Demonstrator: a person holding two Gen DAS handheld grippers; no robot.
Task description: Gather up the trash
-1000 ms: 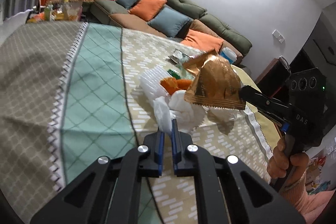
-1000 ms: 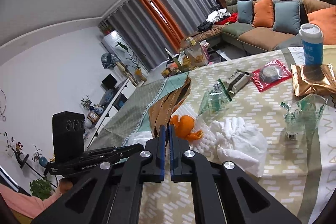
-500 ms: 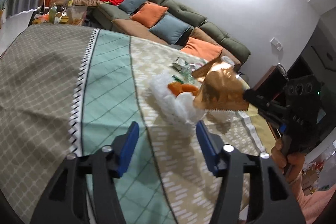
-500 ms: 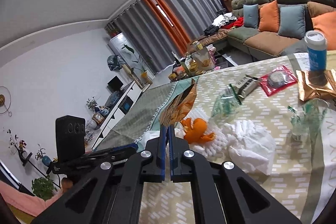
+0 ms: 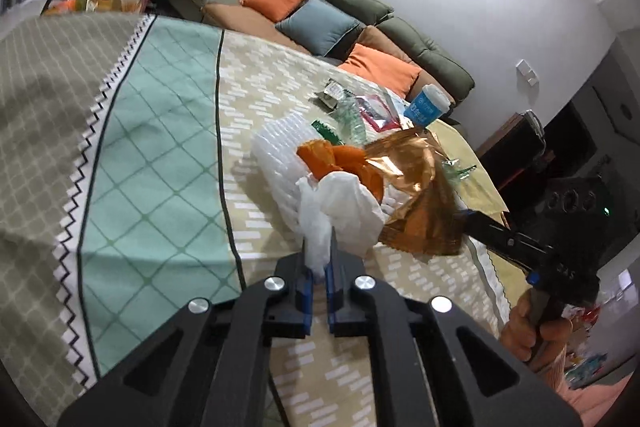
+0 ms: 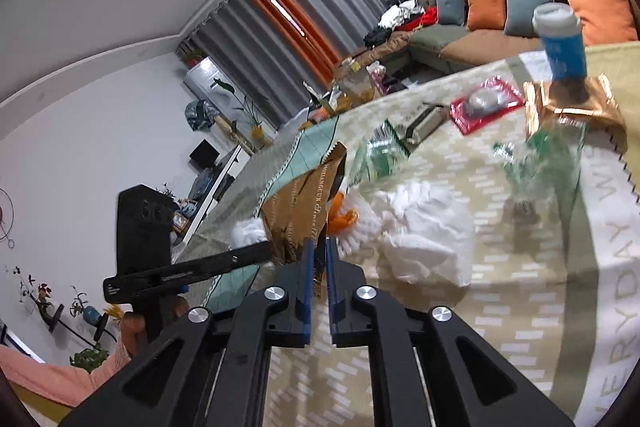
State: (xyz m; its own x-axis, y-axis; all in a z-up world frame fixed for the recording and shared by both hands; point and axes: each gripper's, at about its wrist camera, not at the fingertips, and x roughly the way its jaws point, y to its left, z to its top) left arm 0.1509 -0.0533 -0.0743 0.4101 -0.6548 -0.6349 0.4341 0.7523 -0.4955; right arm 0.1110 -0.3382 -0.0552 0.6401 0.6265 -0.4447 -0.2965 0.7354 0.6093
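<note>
My left gripper (image 5: 318, 249) is shut on a corner of a crumpled white plastic bag (image 5: 344, 207). The bag lies against a white foam net (image 5: 276, 155) and orange peel (image 5: 332, 155) on the patterned tablecloth (image 5: 160, 131). A gold foil wrapper (image 5: 416, 195) leans on this pile, with my right gripper (image 5: 466, 217) at its lower right corner. In the right wrist view the wrapper (image 6: 304, 203) stands between the right gripper's (image 6: 318, 251) jaws, which are opening and no longer press on it. The left gripper (image 6: 266, 251) reaches in from the left there.
Farther along the table stand a blue cup (image 6: 560, 43), a red packet (image 6: 486, 103), a second gold wrapper (image 6: 576, 103), two crushed clear bottles (image 6: 380, 151) and crumpled white paper (image 6: 424, 227). A sofa (image 5: 360, 11) with cushions runs behind the table.
The left gripper opened wide, moved in and closed on the white bag. The right gripper sank with the gold wrapper onto the pile, and its jaws have parted a little.
</note>
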